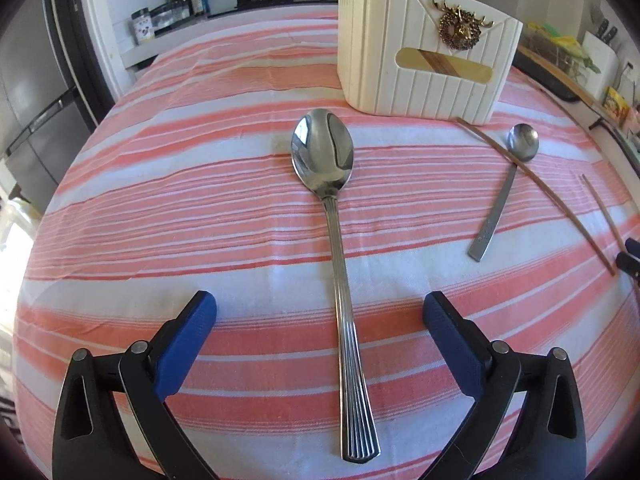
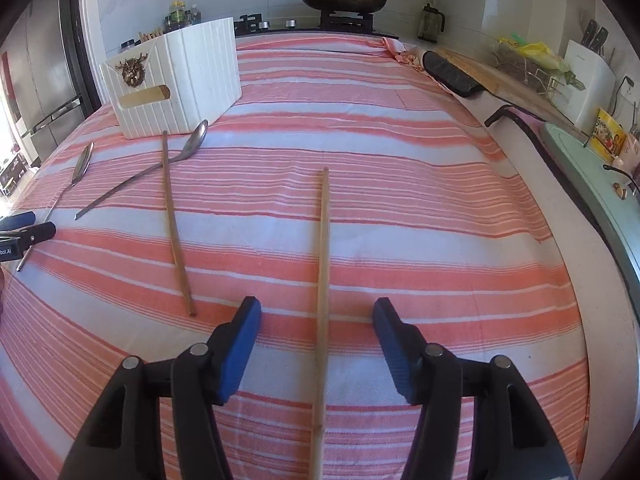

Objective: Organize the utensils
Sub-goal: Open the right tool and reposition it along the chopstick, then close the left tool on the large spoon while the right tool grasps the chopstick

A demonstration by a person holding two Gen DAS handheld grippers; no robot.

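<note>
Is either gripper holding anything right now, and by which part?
Nothing is held. The left gripper stands open astride the large spoon handle; the right gripper stands open astride a chopstick.

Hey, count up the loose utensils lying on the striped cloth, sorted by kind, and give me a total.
Spoons: 2, the large spoon and the small spoon.
Chopsticks: 2, the near chopstick and the far chopstick.
Total: 4.

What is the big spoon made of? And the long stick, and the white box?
The big spoon looks like polished steel: its bowl mirrors the room. The long stick looks like bare wood or bamboo, pale tan and dull. The white box is probably matte plastic, with moulded ribs, though painted wood is possible.
</note>
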